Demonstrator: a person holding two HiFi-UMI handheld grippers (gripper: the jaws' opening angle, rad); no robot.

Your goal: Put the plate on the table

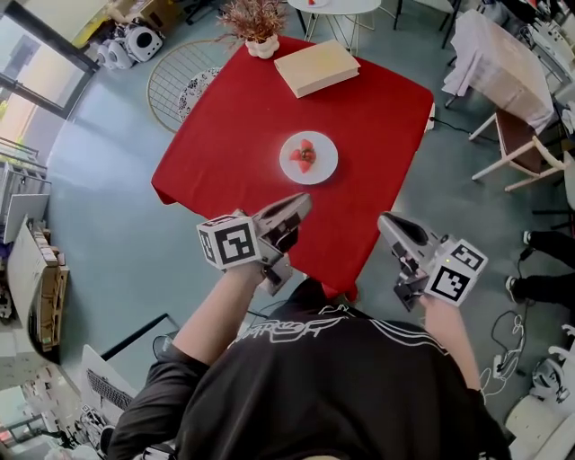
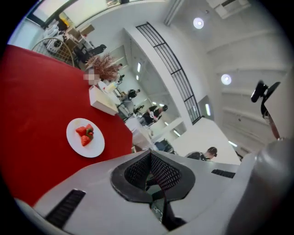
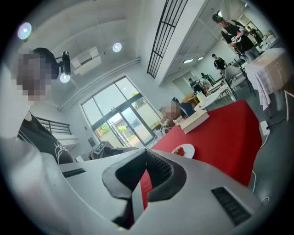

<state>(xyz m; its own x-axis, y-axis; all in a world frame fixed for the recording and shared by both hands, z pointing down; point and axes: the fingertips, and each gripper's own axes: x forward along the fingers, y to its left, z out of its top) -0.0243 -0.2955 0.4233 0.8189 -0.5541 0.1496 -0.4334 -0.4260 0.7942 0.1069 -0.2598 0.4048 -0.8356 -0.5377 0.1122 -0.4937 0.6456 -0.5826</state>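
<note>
A white plate with red strawberries on it rests near the middle of the table covered in red cloth. The plate appears at the left of the left gripper view, and small and far off in the right gripper view. My left gripper hovers over the table's near edge, short of the plate, with its jaws together and nothing between them. My right gripper hangs off the near right corner, also shut and empty.
A cream book lies at the table's far side beside a vase of dried flowers. A round wire rack leans at the far left corner. A white-draped table and a chair stand to the right.
</note>
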